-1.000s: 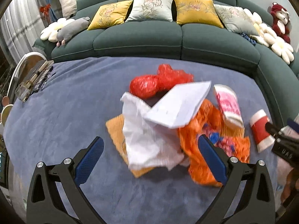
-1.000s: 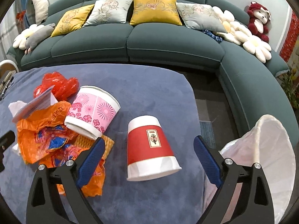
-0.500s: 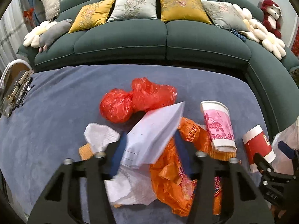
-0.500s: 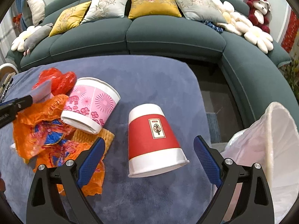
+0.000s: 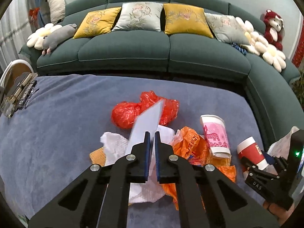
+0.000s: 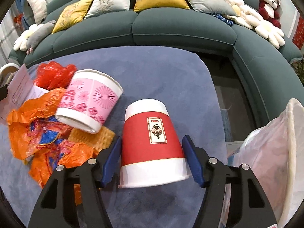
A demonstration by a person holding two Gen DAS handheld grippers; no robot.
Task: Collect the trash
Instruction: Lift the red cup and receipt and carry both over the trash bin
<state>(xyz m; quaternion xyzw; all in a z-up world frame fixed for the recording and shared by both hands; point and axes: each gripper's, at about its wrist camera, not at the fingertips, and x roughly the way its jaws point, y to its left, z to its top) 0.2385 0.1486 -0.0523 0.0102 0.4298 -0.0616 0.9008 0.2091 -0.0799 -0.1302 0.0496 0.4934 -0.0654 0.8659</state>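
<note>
My left gripper (image 5: 151, 135) is shut on a white sheet of paper (image 5: 147, 123) and holds it up over the trash pile. Below lie a white tissue (image 5: 114, 144), a red plastic bag (image 5: 127, 114), an orange plastic bag (image 5: 190, 148) and a pink paper cup (image 5: 215, 134) on its side. My right gripper (image 6: 152, 153) is open, its fingers on either side of an upturned red paper cup (image 6: 152, 140), with small gaps. The pink cup (image 6: 91, 102) lies to the left of it.
A blue-grey cloth covers the table (image 5: 57, 123). A white-lined trash bin (image 6: 275, 152) stands at the right. A green sofa (image 5: 152, 47) with cushions curves behind. Glasses and remotes (image 5: 17, 95) sit at the table's left edge.
My left gripper has closed on the white paper and lifted it off the pile. My right gripper has moved forward around the red cup and narrowed.
</note>
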